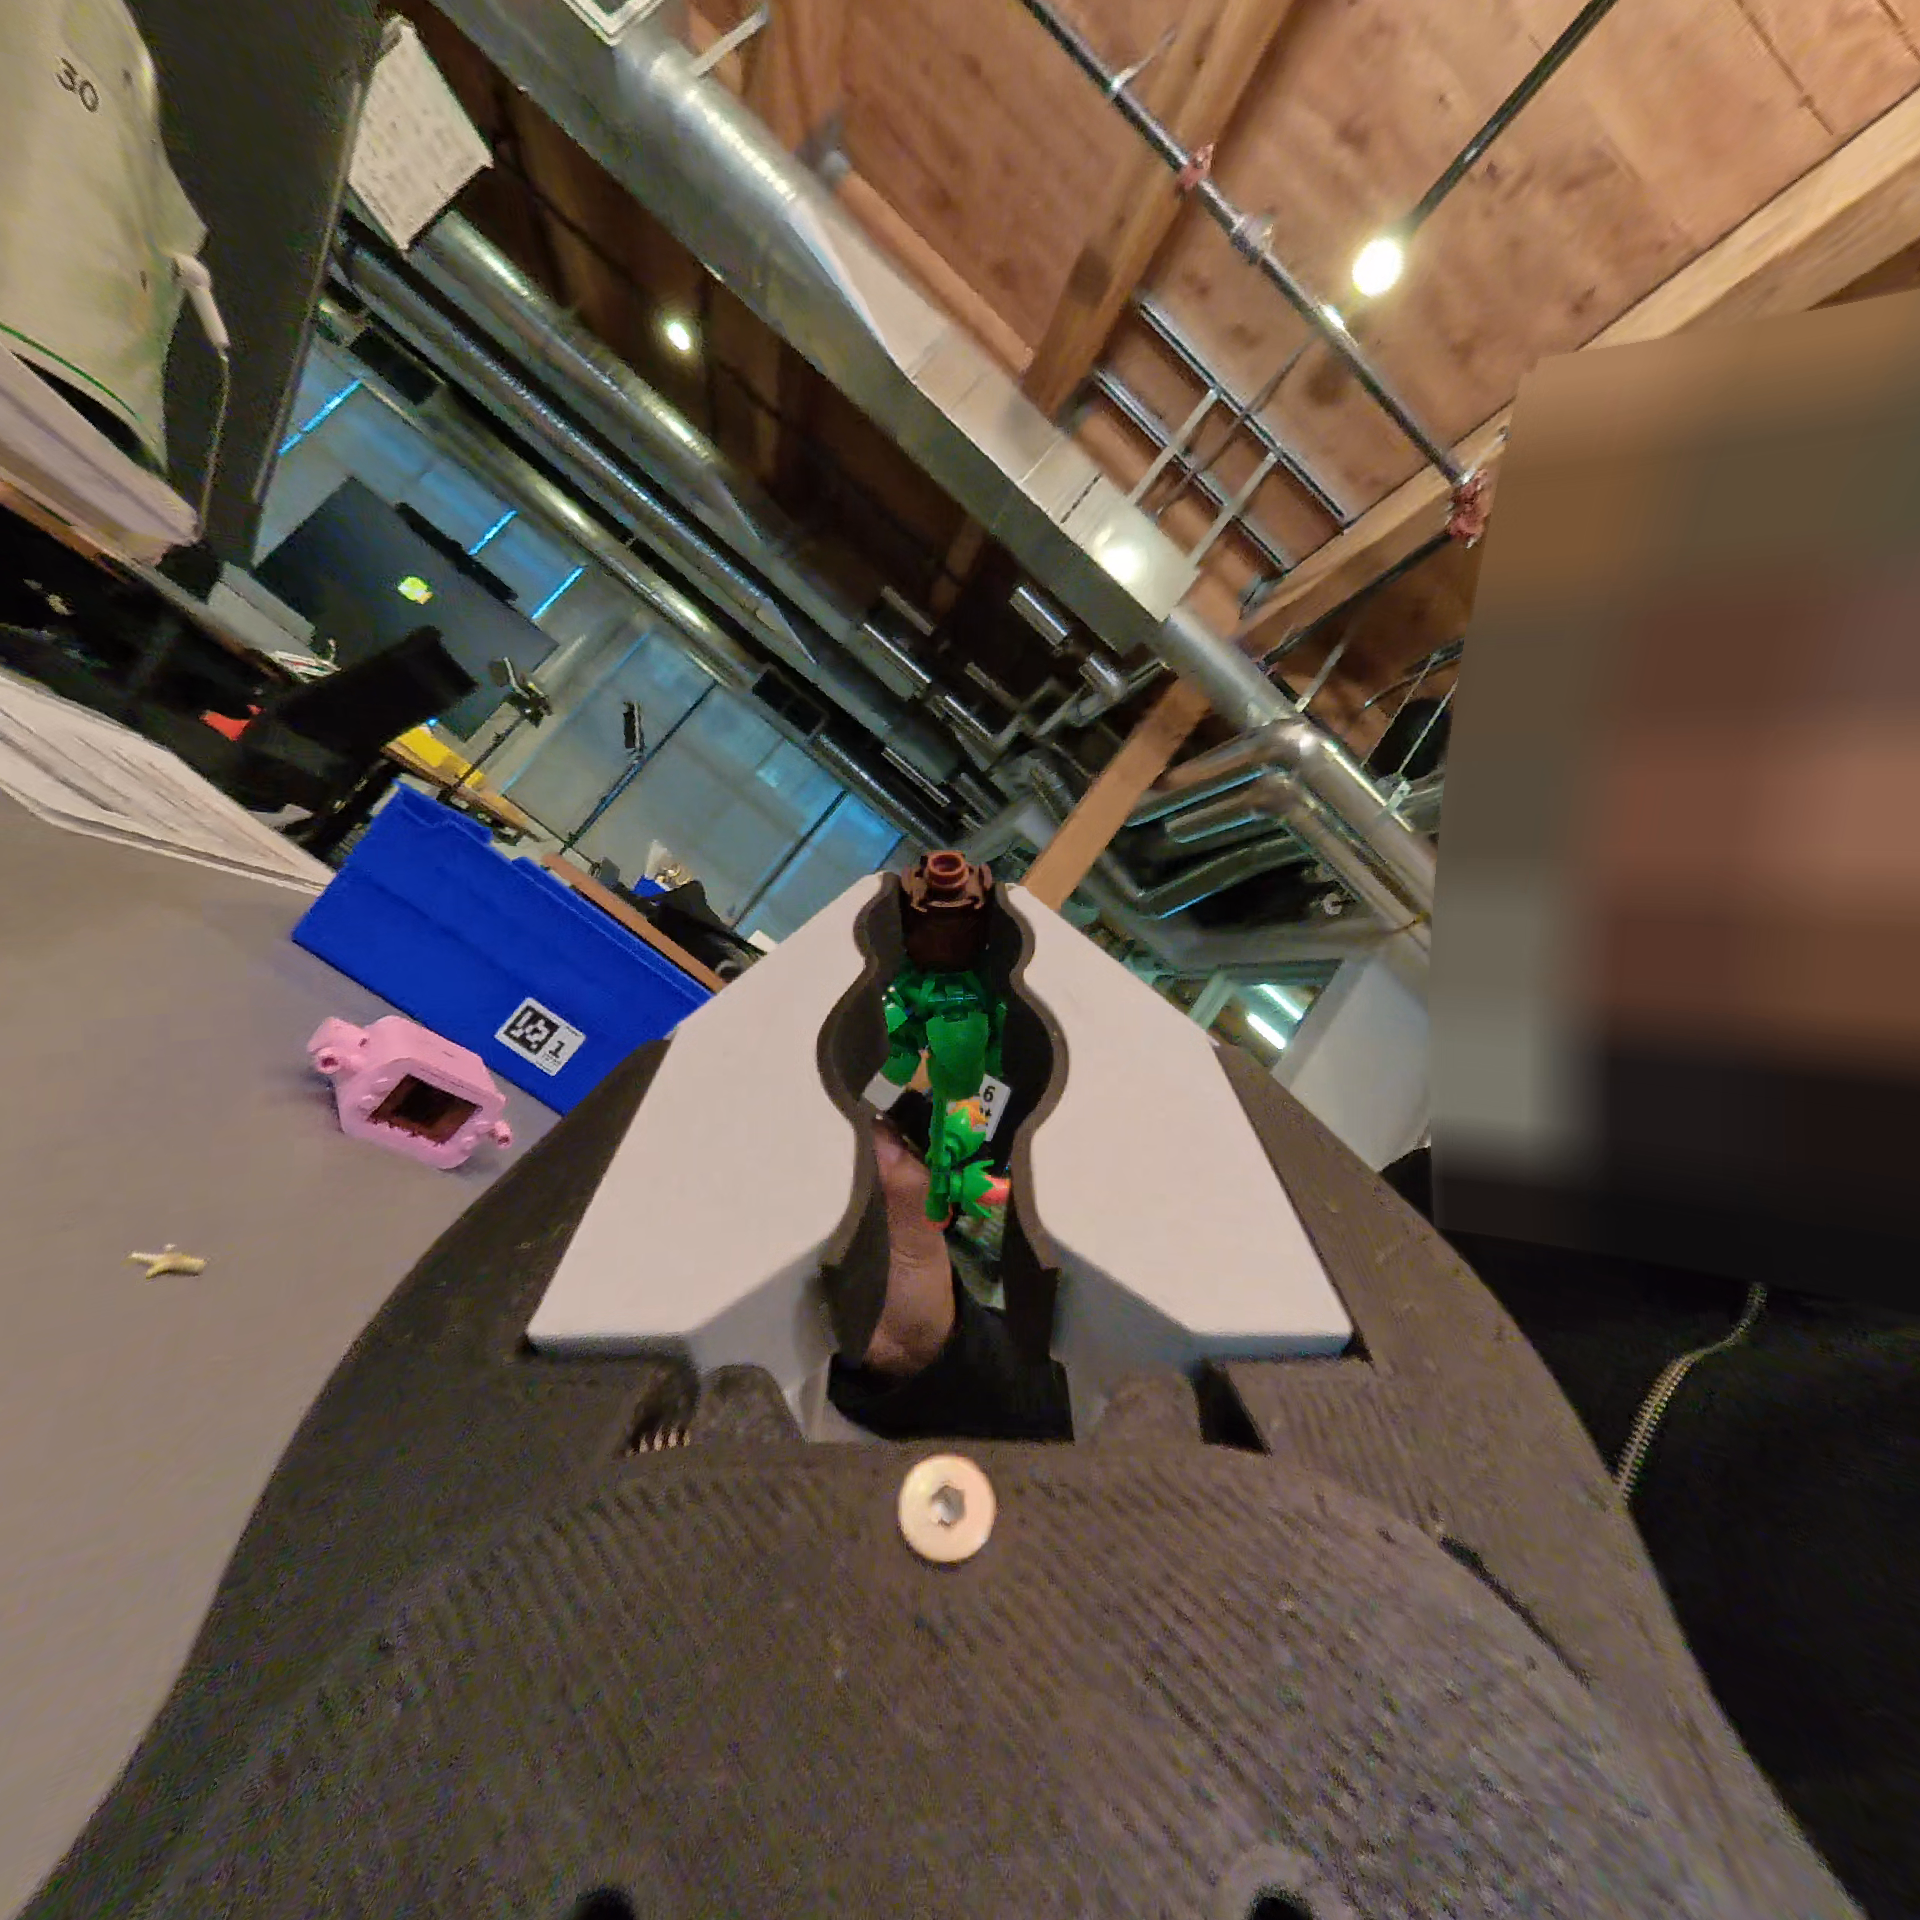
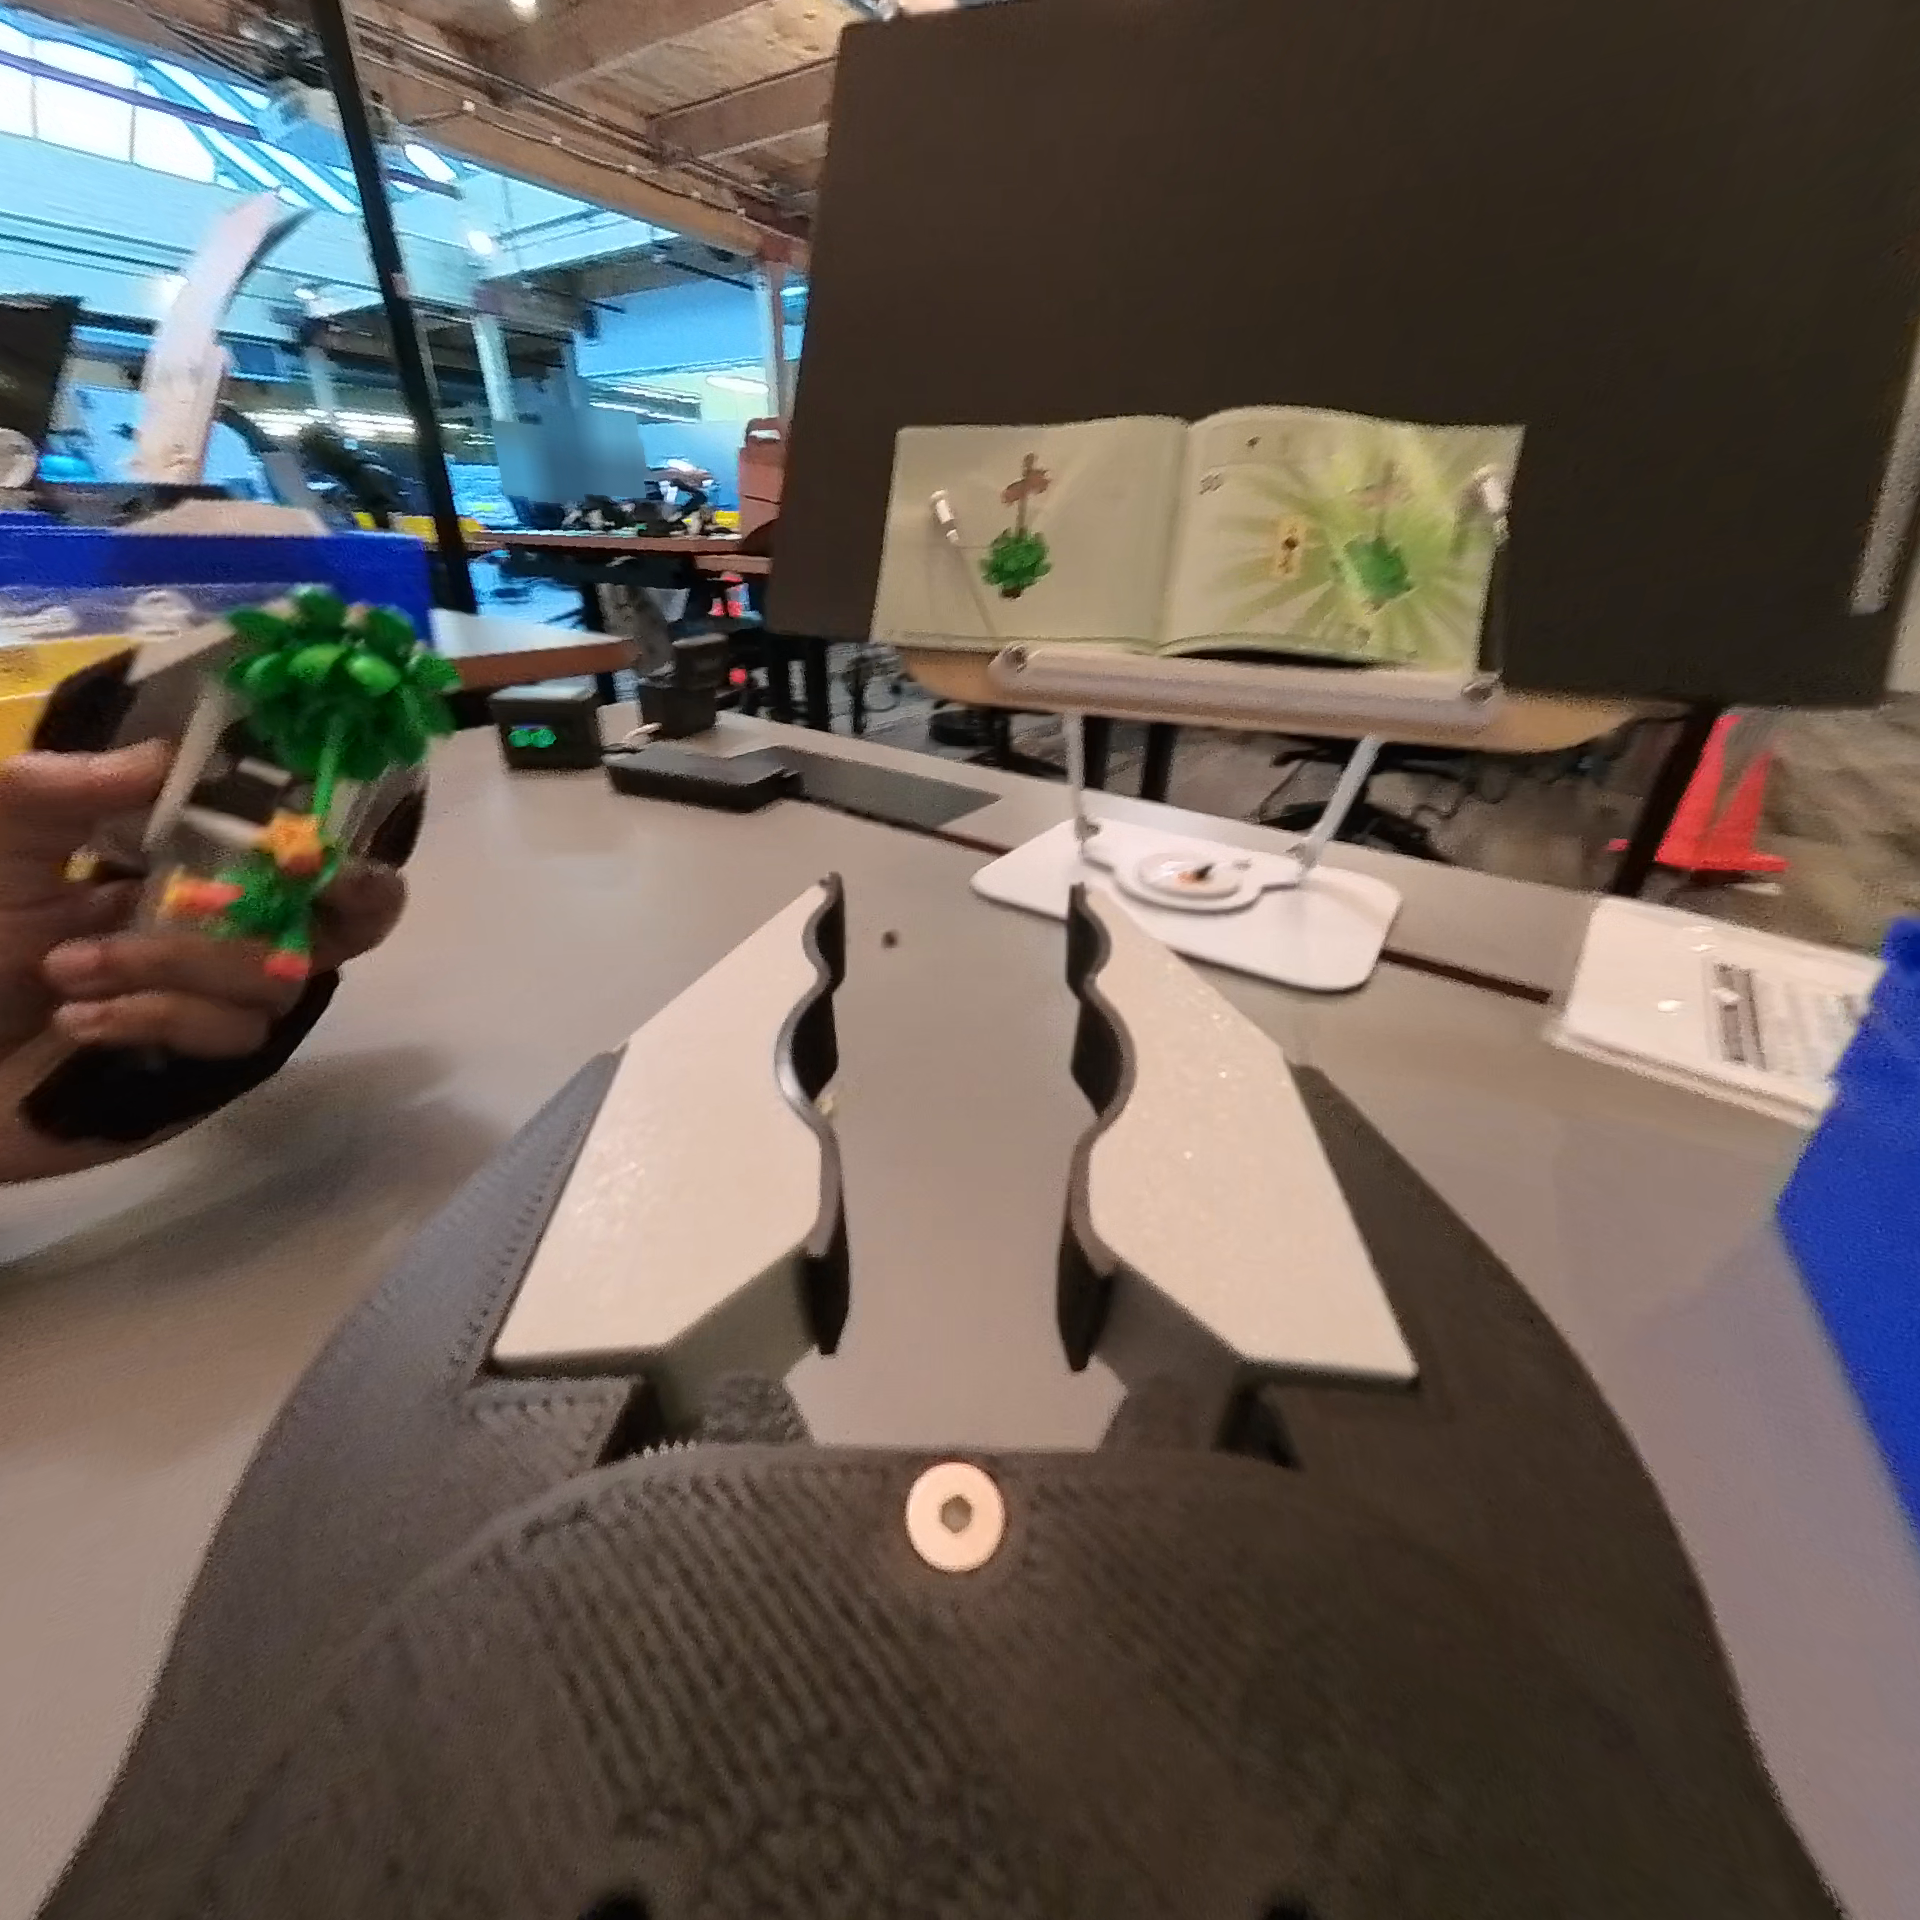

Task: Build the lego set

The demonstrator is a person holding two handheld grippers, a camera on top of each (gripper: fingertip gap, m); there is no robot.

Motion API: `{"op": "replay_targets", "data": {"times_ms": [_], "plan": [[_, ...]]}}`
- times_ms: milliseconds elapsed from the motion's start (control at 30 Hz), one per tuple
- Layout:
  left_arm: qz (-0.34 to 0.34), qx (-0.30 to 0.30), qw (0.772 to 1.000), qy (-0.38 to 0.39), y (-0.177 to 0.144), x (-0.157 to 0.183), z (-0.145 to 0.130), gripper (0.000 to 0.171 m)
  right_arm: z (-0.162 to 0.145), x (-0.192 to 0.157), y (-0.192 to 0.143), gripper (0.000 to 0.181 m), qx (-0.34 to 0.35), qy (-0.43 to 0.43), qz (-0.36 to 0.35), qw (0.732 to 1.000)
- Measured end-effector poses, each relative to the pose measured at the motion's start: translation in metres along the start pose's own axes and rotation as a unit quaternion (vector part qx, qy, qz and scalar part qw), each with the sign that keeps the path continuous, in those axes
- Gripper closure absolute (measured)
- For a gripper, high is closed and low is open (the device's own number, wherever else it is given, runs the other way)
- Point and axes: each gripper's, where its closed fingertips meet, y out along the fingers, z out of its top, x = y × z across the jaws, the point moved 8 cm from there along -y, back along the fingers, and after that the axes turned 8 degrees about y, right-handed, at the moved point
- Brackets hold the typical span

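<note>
My left gripper [image 1: 943, 896] is tilted up and shut on a lego plant build. Its brown stem piece [image 1: 943, 914] sits between the fingertips, and green leaves [image 1: 940, 1049] with orange bits hang in the gap behind. The same build [image 2: 332, 686] shows at the left of the right wrist view, held in the left gripper [image 2: 197, 769] by a hand [image 2: 156, 935]. My right gripper [image 2: 956, 914] is open and empty above the grey table [image 2: 623, 935]. A pink lego piece [image 1: 410, 1091] lies on the table to the left.
An open instruction booklet [image 2: 1195, 540] rests on a white stand [image 2: 1195, 894] before a black board. Blue bins stand at the left [image 1: 488, 956] and at the right edge [image 2: 1860, 1195]. A small tan piece [image 1: 166, 1260], a tiny dark piece [image 2: 889, 938] and a sleeved sheet [image 2: 1714, 997] lie on the table. One gripper's finger ends stand about 20 cm off the other's.
</note>
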Motion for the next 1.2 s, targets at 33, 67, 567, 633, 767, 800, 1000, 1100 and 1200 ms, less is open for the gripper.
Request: {"op": "replay_targets", "data": {"times_ms": [33,67,567,633,767,800,1000,1100,1200], "plan": [[-0.003,0.001,1.0,-0.002,0.003,-0.004,0.0,0.159,0.007,0.004,0.008,0.135,0.005,-0.006,-0.012,1.0],[-0.008,0.004,1.0,-0.004,0.008,-0.009,0.0,0.159,0.015,0.008,0.019,0.128,0.008,-0.011,-0.021,1.0],[-0.029,0.034,0.999,0.021,0.032,-0.063,0.022,0.159,0.046,0.129,0.234,0.077,-0.043,0.074,-0.123,0.989],[-0.037,0.053,0.998,0.015,0.029,-0.063,0.029,0.159,0.039,0.135,0.243,0.076,-0.054,0.079,-0.139,0.986],[-0.035,0.047,0.998,0.004,0.028,-0.068,0.025,0.159,0.036,0.134,0.248,0.079,-0.027,0.063,-0.163,0.984],[-0.039,0.044,0.998,-0.003,0.029,-0.069,0.023,0.159,0.035,0.133,0.25,0.081,-0.023,0.057,-0.165,0.984],[-0.042,0.016,0.999,-0.016,0.037,-0.074,0.011,0.159,0.038,0.129,0.247,0.118,-0.041,0.052,-0.154,0.986],[-0.04,0.013,0.999,-0.015,0.037,-0.075,0.011,0.159,0.039,0.127,0.247,0.164,-0.048,0.038,-0.13,0.99],[-0.041,0.014,0.999,-0.019,0.037,-0.075,0.011,0.159,0.04,0.126,0.248,0.181,-0.058,0.053,-0.098,0.992]]}}
